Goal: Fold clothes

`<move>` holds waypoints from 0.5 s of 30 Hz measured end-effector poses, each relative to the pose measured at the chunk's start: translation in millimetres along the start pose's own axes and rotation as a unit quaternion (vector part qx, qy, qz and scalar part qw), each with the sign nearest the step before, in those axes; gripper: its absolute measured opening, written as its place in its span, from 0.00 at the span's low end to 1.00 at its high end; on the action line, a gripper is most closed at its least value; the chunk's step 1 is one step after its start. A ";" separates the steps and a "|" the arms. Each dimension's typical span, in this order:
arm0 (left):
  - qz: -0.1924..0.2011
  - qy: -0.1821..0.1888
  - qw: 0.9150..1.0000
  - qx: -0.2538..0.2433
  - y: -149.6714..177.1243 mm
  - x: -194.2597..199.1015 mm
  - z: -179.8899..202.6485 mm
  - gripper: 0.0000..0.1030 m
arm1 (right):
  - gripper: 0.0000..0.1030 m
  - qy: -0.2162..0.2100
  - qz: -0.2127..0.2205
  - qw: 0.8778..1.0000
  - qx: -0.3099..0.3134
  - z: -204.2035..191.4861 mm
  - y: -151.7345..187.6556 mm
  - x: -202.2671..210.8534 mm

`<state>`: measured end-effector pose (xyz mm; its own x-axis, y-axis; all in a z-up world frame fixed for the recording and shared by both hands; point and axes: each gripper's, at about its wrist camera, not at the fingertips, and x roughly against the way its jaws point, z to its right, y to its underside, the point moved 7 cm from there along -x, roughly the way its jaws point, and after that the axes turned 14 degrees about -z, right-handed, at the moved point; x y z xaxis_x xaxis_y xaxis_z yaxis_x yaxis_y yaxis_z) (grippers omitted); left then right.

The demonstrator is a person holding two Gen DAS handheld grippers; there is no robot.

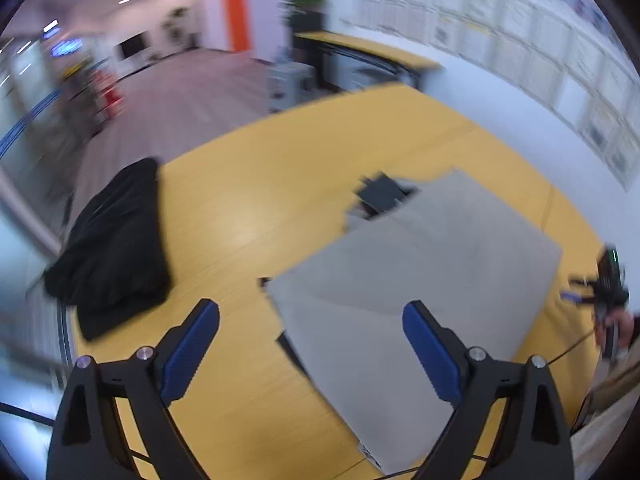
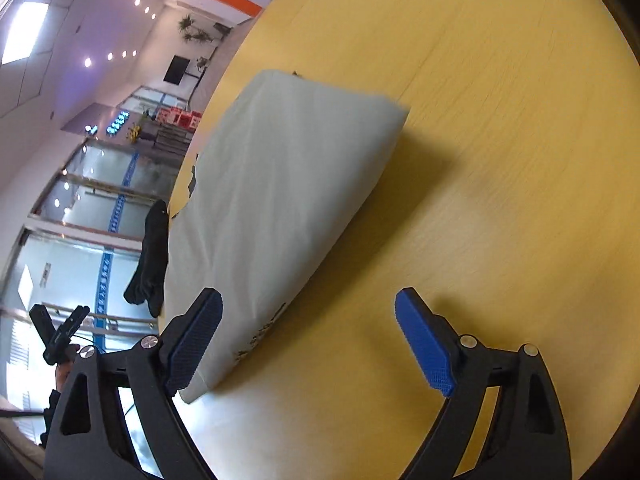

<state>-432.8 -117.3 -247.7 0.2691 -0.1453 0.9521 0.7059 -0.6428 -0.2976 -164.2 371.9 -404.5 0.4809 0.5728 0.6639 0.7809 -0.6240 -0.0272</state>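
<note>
A folded light grey garment (image 1: pixel 416 280) lies flat on the yellow wooden table (image 1: pixel 248 208). It also shows in the right wrist view (image 2: pixel 276 200), with dark print near its edges. My left gripper (image 1: pixel 310 312) is open and empty, held above the garment's near left corner. My right gripper (image 2: pixel 308 300) is open and empty, just above the table beside the garment's near edge; its left pad (image 2: pixel 196 340) is close to the cloth. The right gripper also appears in the left wrist view at the far right (image 1: pixel 608 280).
A black garment (image 1: pixel 112 248) lies bunched at the table's left edge, also seen in the right wrist view (image 2: pixel 150 256). A small dark object (image 1: pixel 380 194) sticks out past the grey garment's far edge. Another table (image 1: pixel 360 52) and a wall stand beyond.
</note>
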 end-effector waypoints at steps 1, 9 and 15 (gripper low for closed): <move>-0.017 0.000 0.999 -0.043 -7.5 -19.9 19.2 0.93 | 0.88 -0.009 0.006 1.000 -0.004 -1.5 -1.6 -8.2; -0.099 0.032 0.950 -0.295 -33.8 -186.4 159.6 0.84 | 0.79 -0.033 0.077 0.995 -0.057 -1.1 -40.4 -33.4; -0.107 0.065 0.919 -0.375 -42.7 -235.4 202.0 0.86 | 0.25 -0.026 0.066 0.995 -0.068 0.5 -43.6 -59.5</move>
<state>-394.0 96.2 -473.3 0.0621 -0.0117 0.9980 0.0716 -0.9973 -0.0161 -226.7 365.2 -443.3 0.5989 0.5057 0.6210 0.6496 -0.7602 -0.0074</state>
